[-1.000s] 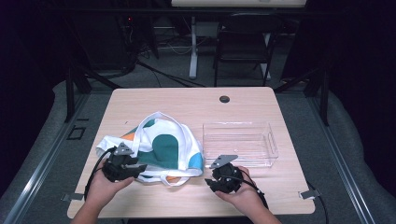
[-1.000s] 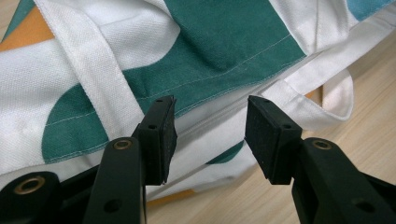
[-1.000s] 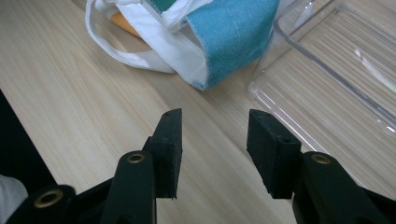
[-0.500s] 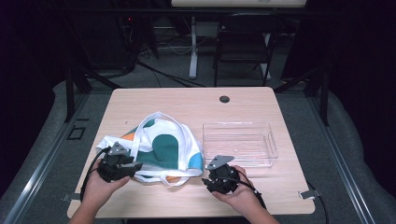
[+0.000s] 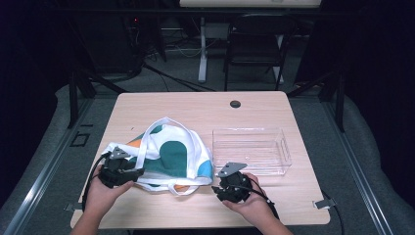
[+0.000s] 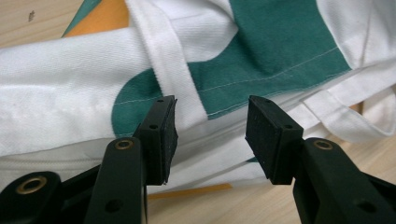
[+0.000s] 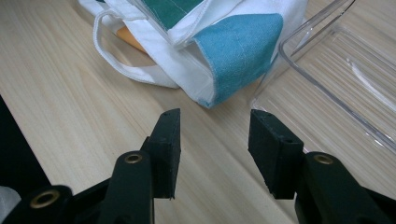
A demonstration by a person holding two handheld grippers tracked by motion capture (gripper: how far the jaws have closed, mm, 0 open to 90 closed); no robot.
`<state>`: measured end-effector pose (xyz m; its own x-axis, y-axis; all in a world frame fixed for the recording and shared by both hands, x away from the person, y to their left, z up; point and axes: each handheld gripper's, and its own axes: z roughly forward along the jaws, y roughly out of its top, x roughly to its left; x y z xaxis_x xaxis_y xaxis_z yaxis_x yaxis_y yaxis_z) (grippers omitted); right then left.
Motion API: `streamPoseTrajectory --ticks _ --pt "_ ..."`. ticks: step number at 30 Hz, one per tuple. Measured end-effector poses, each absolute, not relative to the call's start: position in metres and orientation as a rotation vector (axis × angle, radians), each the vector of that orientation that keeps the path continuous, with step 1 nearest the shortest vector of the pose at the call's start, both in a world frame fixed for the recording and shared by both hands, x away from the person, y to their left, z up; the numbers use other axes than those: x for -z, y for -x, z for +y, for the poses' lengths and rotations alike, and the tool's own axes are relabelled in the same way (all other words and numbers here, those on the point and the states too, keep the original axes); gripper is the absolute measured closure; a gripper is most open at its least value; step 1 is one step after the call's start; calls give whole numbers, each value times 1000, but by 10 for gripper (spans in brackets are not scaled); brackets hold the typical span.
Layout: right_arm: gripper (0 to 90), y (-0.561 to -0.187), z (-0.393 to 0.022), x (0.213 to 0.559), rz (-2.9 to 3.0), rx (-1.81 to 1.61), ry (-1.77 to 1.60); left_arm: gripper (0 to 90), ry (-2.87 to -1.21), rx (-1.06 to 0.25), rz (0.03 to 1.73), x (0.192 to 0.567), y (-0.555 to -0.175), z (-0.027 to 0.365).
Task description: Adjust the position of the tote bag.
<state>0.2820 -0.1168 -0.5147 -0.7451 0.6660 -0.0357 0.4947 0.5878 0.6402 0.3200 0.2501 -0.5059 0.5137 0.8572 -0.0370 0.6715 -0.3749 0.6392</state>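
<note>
From the high view I see the tote bag lying flat on the table just left of the clear bin, with my left gripper at the bag's near-left edge and my right gripper on bare wood beside its near-right corner. In the left gripper view the jaws stand spread over the white hem and strap with nothing pinched, so I'd judge it best to push lower and catch all layers before closing. In the right gripper view the jaws, just opening further, frame bare table short of the blue corner; I'd advance onto that corner, staying off the bin wall.
</note>
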Motion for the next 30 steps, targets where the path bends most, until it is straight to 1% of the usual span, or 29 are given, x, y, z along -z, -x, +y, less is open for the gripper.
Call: streamPoseTrajectory --ticks 6,9,16,21,23,30 --pt "540 -282 -116 517 2545 -904 -959 529 -2134 -392 1285 508 -329 253" --pt "540 -282 -116 517 2545 -903 -960 532 -2135 -360 1298 510 -334 252" --pt "536 -282 -116 517 2547 -905 -954 531 -2143 -381 1301 515 -338 249" --pt "537 -281 -116 517 2547 -906 -951 535 -2144 -361 1302 518 -341 248" --pt "537 -281 -117 517 2545 -906 -952 547 -2132 -333 1309 519 -341 249" --pt "538 -281 -119 518 2536 -901 -953 610 -2118 -325 1325 519 -343 251"
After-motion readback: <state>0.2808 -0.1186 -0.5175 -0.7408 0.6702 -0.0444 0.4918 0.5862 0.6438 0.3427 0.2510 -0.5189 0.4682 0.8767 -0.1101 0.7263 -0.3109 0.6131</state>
